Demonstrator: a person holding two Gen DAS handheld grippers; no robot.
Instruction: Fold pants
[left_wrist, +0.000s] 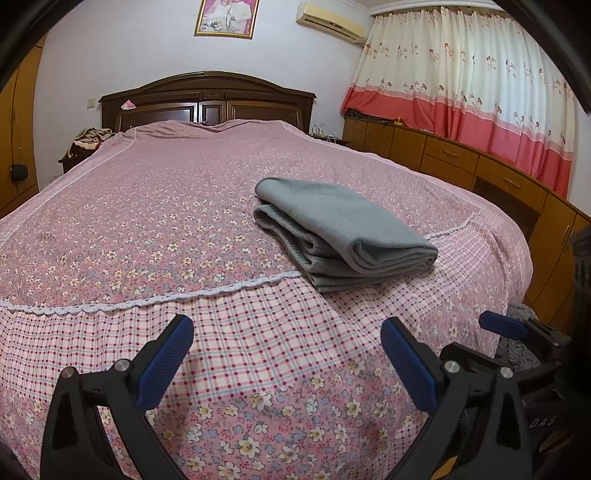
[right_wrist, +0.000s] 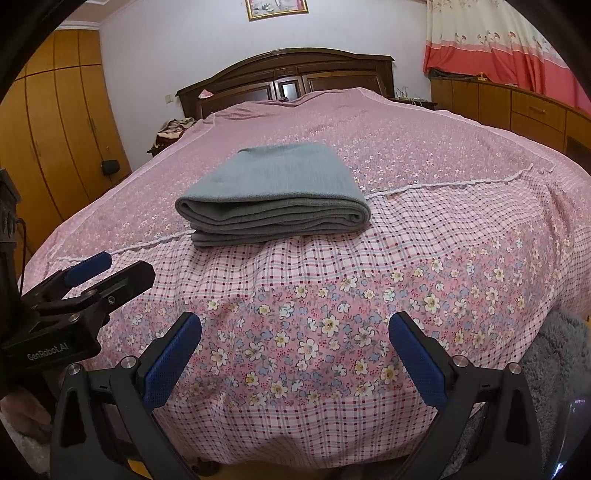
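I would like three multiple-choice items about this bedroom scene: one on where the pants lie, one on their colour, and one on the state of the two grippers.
1. Where do the pants lie?
A. on the bedspread near the foot of the bed
B. against the headboard
C. on the floor

2. What colour are the pants?
A. red
B. grey
C. white

3. In what state are the left gripper and the right gripper?
A. both shut on the pants
B. one open, one shut on the pants
C. both open, holding nothing

Answers:
1. A, the folded stack sits across the lace seam near the foot end, far from the headboard.
2. B, the cloth is plain grey on the pink floral cover.
3. C, each pair of blue fingers stands wide apart, short of the pants.
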